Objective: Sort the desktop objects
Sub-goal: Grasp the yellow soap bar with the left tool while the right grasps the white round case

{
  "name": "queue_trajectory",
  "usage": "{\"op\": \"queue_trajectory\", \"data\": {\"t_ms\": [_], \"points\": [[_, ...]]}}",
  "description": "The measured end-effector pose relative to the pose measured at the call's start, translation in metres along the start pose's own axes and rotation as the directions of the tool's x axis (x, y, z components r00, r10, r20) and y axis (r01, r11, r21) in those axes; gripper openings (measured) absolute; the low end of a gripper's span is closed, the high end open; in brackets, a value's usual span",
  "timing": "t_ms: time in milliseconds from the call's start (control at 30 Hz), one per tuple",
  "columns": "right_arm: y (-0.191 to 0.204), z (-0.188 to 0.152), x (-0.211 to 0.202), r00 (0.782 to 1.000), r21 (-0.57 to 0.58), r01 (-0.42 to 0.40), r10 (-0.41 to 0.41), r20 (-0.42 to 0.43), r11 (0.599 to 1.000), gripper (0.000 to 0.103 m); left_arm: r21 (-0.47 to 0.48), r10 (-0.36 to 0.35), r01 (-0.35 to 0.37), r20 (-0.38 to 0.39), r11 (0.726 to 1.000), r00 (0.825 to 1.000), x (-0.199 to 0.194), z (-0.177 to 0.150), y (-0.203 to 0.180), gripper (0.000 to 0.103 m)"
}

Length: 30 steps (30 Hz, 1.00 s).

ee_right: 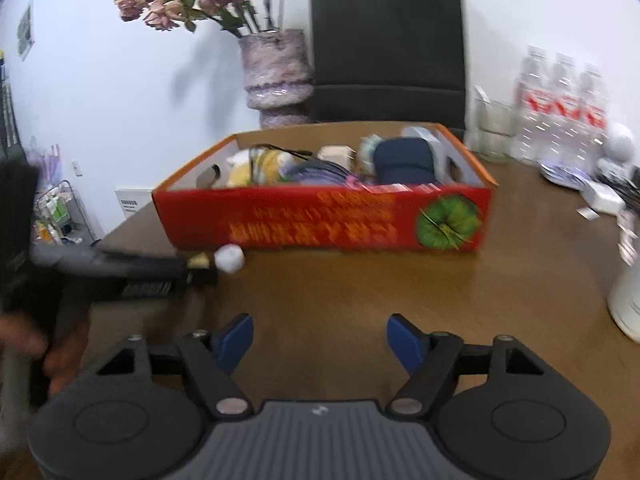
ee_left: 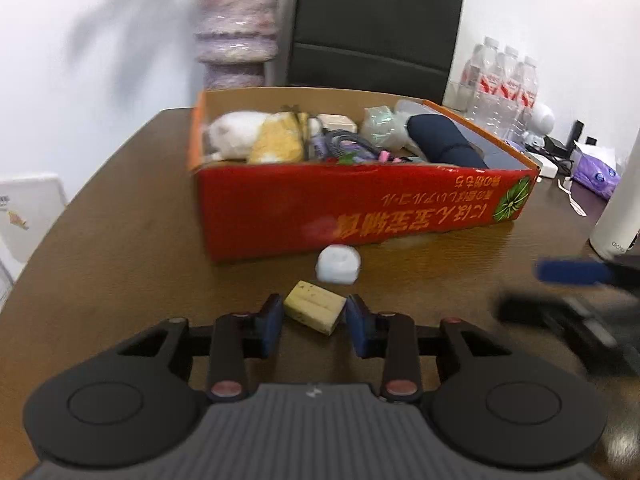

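Yellow and blocky, the eraser-like piece (ee_left: 315,307) lies on the brown surface (ee_left: 120,260) between the blue pads of your left tool (ee_left: 313,320), just short of the red cardboard box (ee_left: 352,208). The right pad looks to be touching its end; at the left pad you cannot tell contact from a thin gap, so treat the block as bracketed, not yet gripped. The jaws stand narrow, about a block's width apart.

It looks light, with dark specks on top. It seems stiff enough to hold shape, though perhaps a little rubbery, and probably not fragile. It lies slightly skewed to the pads, so a squeeze may twist it round. Take it across its two short ends, low and near the middle, so it does not pivot out.

A small white rounded object (ee_left: 338,264) sits just beyond it, close to the box wall. It looks smooth and may roll or slip; grip it across its widest part.

Your right tool (ee_right: 320,338) hangs over bare surface with its jaws wide apart and nothing between them. From its camera the left tool (ee_right: 200,268) appears low at the box's near left corner, beside the white object (ee_right: 229,258).

The box already holds soft toys, cables and a dark pouch, so the block likely belongs there next.
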State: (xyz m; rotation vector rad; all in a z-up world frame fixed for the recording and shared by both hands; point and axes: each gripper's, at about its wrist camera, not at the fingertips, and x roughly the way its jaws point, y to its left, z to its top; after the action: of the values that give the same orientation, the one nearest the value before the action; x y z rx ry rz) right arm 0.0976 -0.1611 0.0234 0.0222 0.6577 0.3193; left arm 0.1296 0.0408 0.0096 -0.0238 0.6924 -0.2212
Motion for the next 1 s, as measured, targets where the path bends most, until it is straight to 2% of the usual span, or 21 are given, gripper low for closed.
{"op": "queue_trajectory", "data": {"t_ms": [233,333,400,433,600,733,800,900,1000], "points": [[0.047,0.027,0.076,0.994,-0.041,-0.082,0.078,-0.081,0.996,0.057,-0.150,0.063,-0.059,0.023,0.987,0.998,-0.038,-0.027,0.029,0.035],[0.070,0.029,0.093,0.998,-0.102,-0.045,0.040,-0.050,0.994,0.054,-0.168,0.059,-0.055,0.016,0.984,0.998,-0.045,-0.029,0.037,0.035],[0.081,0.025,0.094,1.000,-0.153,-0.016,0.014,-0.019,0.988,0.027,-0.165,0.065,-0.063,0.009,0.984,0.998,-0.048,-0.030,0.038,0.035],[0.082,0.022,0.091,1.000,-0.155,-0.017,0.015,-0.017,0.988,0.027,-0.164,0.066,-0.064,0.005,0.984,0.998,-0.050,-0.031,0.038,0.035],[0.078,0.001,0.061,1.000,-0.169,0.008,-0.010,-0.010,0.986,0.027,-0.189,0.046,-0.043,0.009,0.981,0.999,-0.065,-0.039,0.023,0.035],[0.066,-0.025,0.021,0.998,-0.197,0.067,-0.069,-0.006,0.978,0.026,-0.123,0.051,-0.046,0.036,0.991,0.998,-0.080,-0.050,-0.014,0.035],[0.056,-0.036,-0.005,0.995,-0.166,0.098,-0.102,-0.010,0.981,0.026,-0.094,0.052,-0.047,0.055,0.995,0.997,-0.091,-0.055,-0.030,0.035],[0.039,-0.049,-0.045,0.992,-0.101,0.128,-0.126,0.027,0.987,0.026,-0.082,0.059,-0.052,0.073,0.995,0.996,-0.110,-0.060,-0.049,0.035],[0.030,-0.061,-0.085,0.989,-0.066,0.130,-0.125,0.074,0.989,0.026,-0.090,0.032,-0.023,0.093,0.996,0.995,-0.134,-0.066,-0.063,0.035]]}}
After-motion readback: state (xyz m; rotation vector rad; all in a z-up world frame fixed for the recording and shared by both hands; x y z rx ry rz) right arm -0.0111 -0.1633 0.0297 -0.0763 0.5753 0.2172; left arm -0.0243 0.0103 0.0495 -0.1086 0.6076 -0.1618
